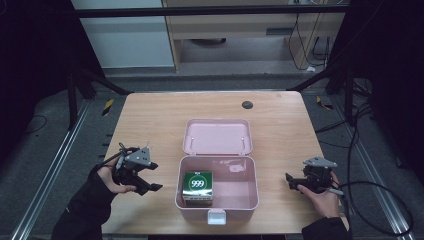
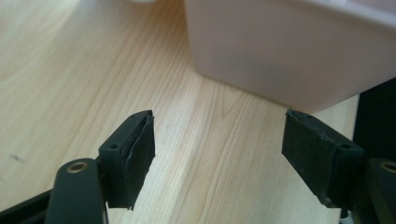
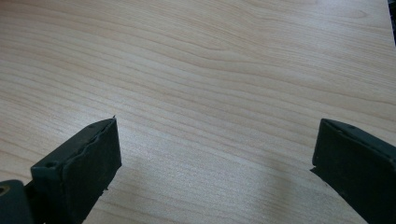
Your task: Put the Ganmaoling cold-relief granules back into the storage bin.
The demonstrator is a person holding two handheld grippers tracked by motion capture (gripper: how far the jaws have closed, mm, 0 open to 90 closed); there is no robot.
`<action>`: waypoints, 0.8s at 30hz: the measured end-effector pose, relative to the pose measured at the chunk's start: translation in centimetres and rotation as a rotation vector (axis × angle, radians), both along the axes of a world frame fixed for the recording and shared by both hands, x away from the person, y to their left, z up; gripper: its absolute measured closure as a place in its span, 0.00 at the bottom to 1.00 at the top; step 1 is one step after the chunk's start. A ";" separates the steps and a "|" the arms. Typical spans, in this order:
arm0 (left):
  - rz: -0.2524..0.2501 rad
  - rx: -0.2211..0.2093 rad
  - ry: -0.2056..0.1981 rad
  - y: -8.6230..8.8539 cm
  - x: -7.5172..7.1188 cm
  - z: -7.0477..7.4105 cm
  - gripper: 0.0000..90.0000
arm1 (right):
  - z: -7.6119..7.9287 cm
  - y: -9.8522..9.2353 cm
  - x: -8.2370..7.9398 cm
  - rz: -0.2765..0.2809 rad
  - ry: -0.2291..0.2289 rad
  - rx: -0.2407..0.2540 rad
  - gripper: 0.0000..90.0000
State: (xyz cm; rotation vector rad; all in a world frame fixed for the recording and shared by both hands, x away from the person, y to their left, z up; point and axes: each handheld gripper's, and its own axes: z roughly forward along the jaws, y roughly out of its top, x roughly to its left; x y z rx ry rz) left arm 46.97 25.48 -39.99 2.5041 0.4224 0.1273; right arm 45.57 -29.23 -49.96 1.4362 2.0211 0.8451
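My left gripper and right gripper hang released, empty. The green carton in the pink box looks light, crushable; I'd pinch its flat sides.

Recording bay in a lab or workshop. Wooden table on grey carpet, flanked by metal floor rails with yellow-black hazard tape at their ends. Black curtains on both sides, dark frame struts braced to the floor. Loose cables trailing across the carpet at right, more hanging by a pale cabinet at the rear. Handheld gripper rig with grey tracking plate at the table edge
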 end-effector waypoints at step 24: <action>0.330 -0.035 0.023 4.4 1.3 -5.2 0.23 | 0.1 -0.1 -0.1 -0.010 -0.004 0.009 0.01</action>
